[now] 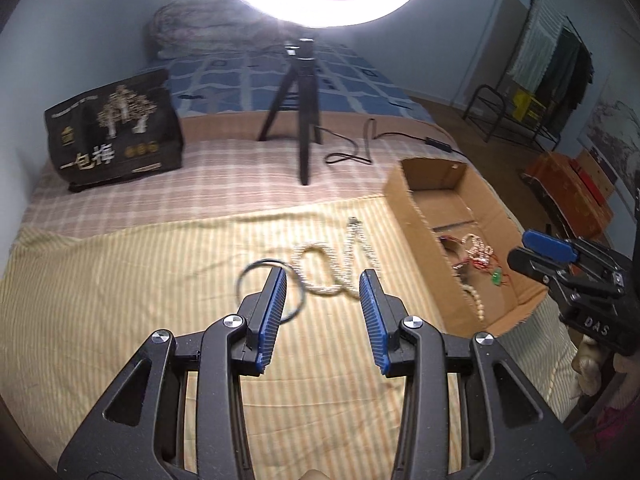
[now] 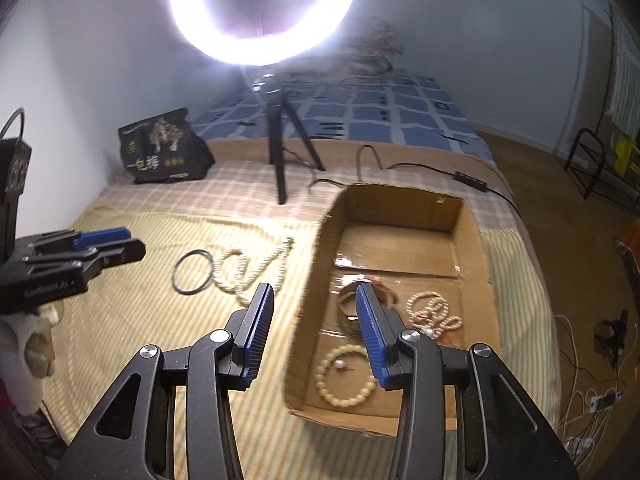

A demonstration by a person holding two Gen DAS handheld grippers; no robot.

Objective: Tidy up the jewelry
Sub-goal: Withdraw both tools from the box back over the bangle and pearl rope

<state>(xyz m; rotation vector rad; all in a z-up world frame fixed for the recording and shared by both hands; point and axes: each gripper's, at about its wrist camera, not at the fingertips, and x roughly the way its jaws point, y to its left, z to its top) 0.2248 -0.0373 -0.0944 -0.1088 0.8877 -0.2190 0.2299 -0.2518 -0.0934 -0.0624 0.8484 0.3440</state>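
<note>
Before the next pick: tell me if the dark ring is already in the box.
No, the dark ring lies on the striped cloth, outside the cardboard box.

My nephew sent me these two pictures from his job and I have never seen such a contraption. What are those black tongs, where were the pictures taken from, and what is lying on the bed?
They are two hand-held grippers, each carrying a camera that looks along its blue-padded fingers. One picture comes from the left gripper, the other from the right gripper. Both are open and hold nothing. On the striped cloth lie a long pearl necklace and a thin black ring. Beside them, a cardboard box already holds a beaded bracelet and other jewelry. A ring light on a tripod lights the scene.
</note>
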